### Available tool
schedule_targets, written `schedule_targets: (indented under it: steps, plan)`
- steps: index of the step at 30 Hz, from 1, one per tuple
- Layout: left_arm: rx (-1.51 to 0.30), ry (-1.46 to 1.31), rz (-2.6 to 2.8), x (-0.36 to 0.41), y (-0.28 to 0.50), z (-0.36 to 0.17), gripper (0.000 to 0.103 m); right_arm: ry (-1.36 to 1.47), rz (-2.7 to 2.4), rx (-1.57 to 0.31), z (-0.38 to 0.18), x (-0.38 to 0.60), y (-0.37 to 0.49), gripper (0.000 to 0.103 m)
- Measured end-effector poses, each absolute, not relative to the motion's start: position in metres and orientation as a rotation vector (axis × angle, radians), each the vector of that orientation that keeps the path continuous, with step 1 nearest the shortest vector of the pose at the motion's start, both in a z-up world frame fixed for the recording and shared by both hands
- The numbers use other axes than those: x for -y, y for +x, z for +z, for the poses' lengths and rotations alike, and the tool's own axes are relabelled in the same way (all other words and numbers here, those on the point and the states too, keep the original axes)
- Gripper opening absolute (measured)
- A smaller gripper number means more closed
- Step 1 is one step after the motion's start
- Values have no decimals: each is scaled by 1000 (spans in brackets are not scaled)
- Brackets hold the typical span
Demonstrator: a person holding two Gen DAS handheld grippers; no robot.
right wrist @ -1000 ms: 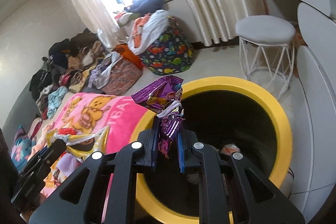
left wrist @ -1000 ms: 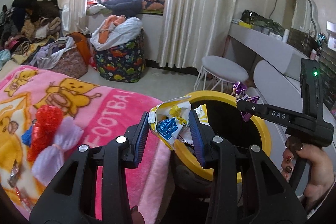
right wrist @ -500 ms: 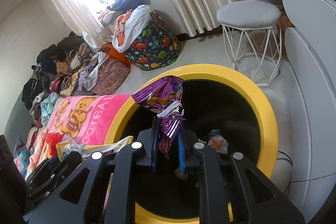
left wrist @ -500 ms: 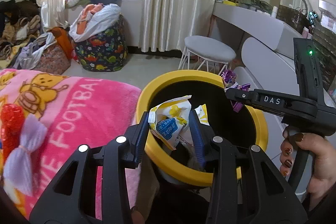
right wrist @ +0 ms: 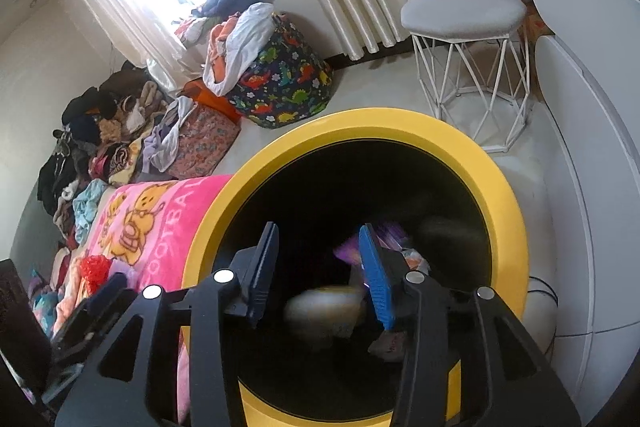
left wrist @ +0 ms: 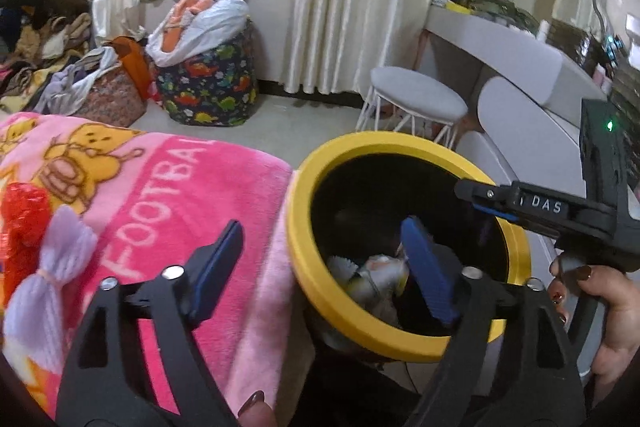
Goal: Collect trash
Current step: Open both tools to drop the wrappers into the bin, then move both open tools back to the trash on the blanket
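Note:
A black trash bin with a yellow rim (left wrist: 404,341) stands beside the bed; it also shows in the right wrist view (right wrist: 504,195). My left gripper (left wrist: 324,259) is open and empty, straddling the bin's near-left rim. The yellow-white wrapper (left wrist: 380,277) lies inside the bin. My right gripper (right wrist: 320,267) is open and empty over the bin mouth; it shows from the side in the left wrist view (left wrist: 476,193). The purple wrapper (right wrist: 390,233) is inside the bin, and a blurred pale wrapper (right wrist: 324,309) is below the jaws.
A pink blanket (left wrist: 160,195) covers the bed left of the bin, with a red and lilac yarn toy (left wrist: 36,247) on it. A white stool (right wrist: 466,15), a dinosaur-print bag (right wrist: 280,83), clothes piles (right wrist: 104,131) and a white desk (left wrist: 516,55) surround the floor.
Both grippers have opened over the bin. The yellow-white wrapper and the purple wrapper have left the jaws and dropped into the bin.

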State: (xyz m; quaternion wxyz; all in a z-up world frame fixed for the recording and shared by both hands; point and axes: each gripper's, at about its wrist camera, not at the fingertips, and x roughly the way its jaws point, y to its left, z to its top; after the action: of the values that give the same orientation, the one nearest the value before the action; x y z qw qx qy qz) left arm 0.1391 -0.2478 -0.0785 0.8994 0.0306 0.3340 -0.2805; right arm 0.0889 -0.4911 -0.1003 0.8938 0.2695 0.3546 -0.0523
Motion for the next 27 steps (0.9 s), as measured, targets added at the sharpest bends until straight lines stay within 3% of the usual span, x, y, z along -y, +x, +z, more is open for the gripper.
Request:
schedule_targets:
  steps: [2, 11, 27]
  plan:
    - [-668, 51, -559, 239, 135, -73, 92, 555, -106, -733, -99, 488, 89, 52]
    - [-590, -3, -450, 194, 131, -50, 92, 523, -75, -697, -85, 469, 91, 65]
    - [-532, -49, -331, 130, 127, -31, 92, 413, 80, -660, -58, 392, 102, 68]
